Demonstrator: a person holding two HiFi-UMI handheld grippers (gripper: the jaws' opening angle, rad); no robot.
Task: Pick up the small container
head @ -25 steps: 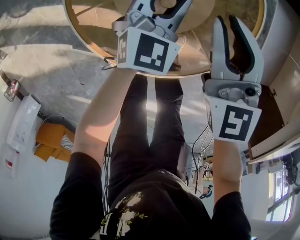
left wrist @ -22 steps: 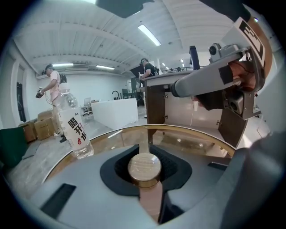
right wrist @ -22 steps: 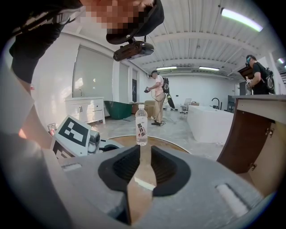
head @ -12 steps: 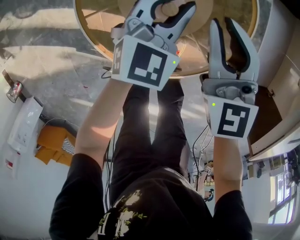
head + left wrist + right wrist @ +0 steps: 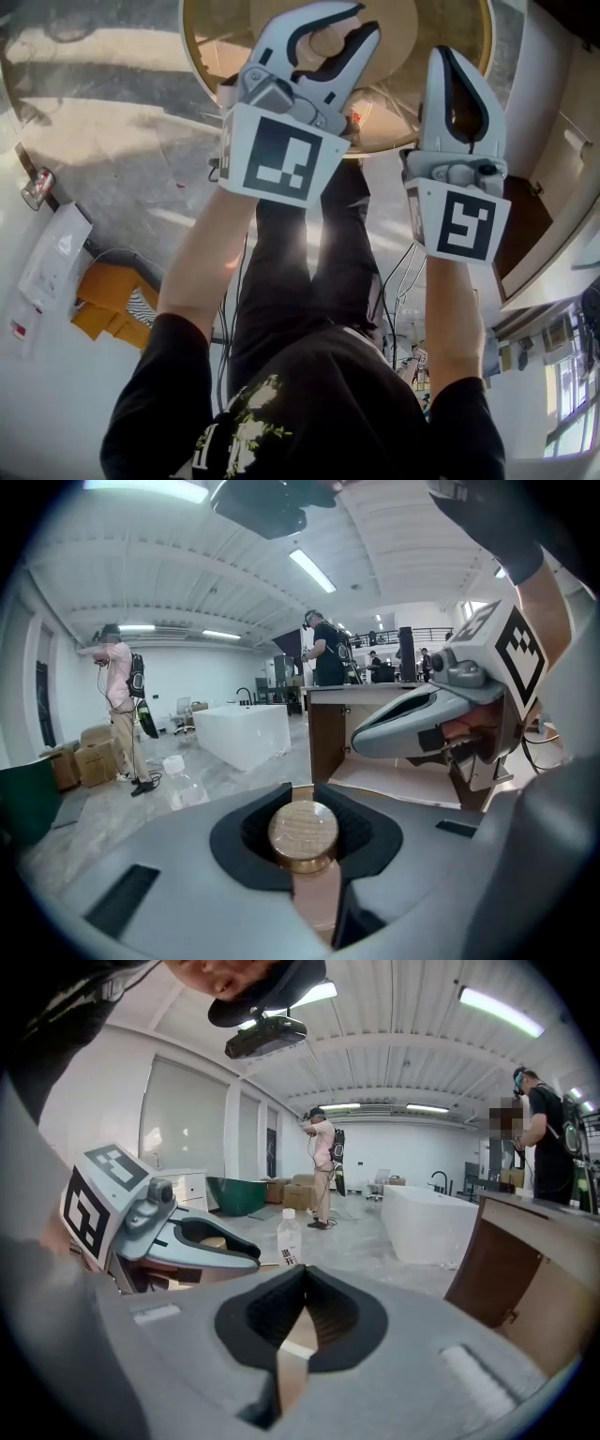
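Note:
The small container [image 5: 328, 42], amber with a round wooden lid [image 5: 303, 834], sits in the padded hollow of my left gripper [image 5: 367, 19], whose jaws are shut on it. It hangs above the round wooden table [image 5: 220, 84]. In the left gripper view the left gripper [image 5: 302, 797] fills the lower half. My right gripper [image 5: 445, 52] is held up beside it on the right, jaws shut tip to tip around an empty hollow. In the right gripper view the right gripper [image 5: 302, 1274] shows the same, with the left gripper [image 5: 202, 1241] at its left.
A plastic bottle [image 5: 289, 1238] stands ahead of the grippers. A wooden cabinet [image 5: 525, 1269] is at the right and a white tub [image 5: 431, 1218] behind it. Several people stand in the hall. Orange boxes [image 5: 103, 295] and cables lie on the floor.
Both grippers have risen toward the head camera, the left more than the right. The container has gone up with the left gripper, away from the table. Neither gripper's jaws have changed.

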